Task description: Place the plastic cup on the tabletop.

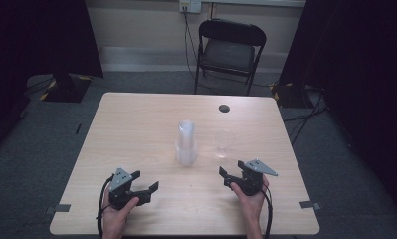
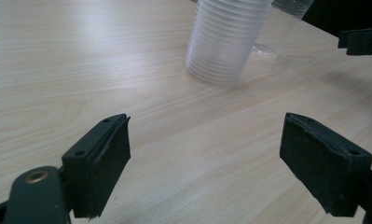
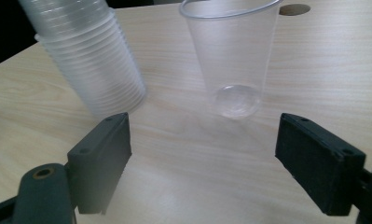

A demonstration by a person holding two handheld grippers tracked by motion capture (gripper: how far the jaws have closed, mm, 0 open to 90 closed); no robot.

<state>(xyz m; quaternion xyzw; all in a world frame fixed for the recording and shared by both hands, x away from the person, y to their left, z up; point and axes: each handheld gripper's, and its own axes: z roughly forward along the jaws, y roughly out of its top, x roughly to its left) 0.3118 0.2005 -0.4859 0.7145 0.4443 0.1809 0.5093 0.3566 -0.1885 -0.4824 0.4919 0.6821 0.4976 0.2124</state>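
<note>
Right gripper [image 1: 232, 175] rests near the front edge of the surface [image 1: 136, 124] with its jaws spread wide and nothing between them, held in the person's right hand [image 1: 251, 199]. Left gripper [image 1: 146, 183] sits likewise at the front left, jaws wide apart and empty, cradled in the left hand [image 1: 117, 211].

Two things stand toward the middle of the surface. A single clear cup [image 1: 224, 144] stands upright, mouth up, its long axis vertical. In the high view it lies at about 12 o'clock from the right gripper, a touch toward 11, near but apart. In the right gripper view the cup [image 3: 232, 60] stands nearly centred between the jaws, farther off, its base just beyond the jaw tips.

A stack of nested clear cups [image 1: 186, 143] stands upright just beside the single cup, at its 9 o'clock, the two apart. From the left gripper the stack lies at about 1 o'clock, farther off than the single cup is from the right gripper; in the left gripper view the stack [image 2: 225, 42] stands ahead and a little right of centre.

Judging by this, the right gripper is the nearer one for the single cup: a straight push toward 12 o'clock would likely bring the jaws around its wall. The thin wall may flex under a hard squeeze.
</note>
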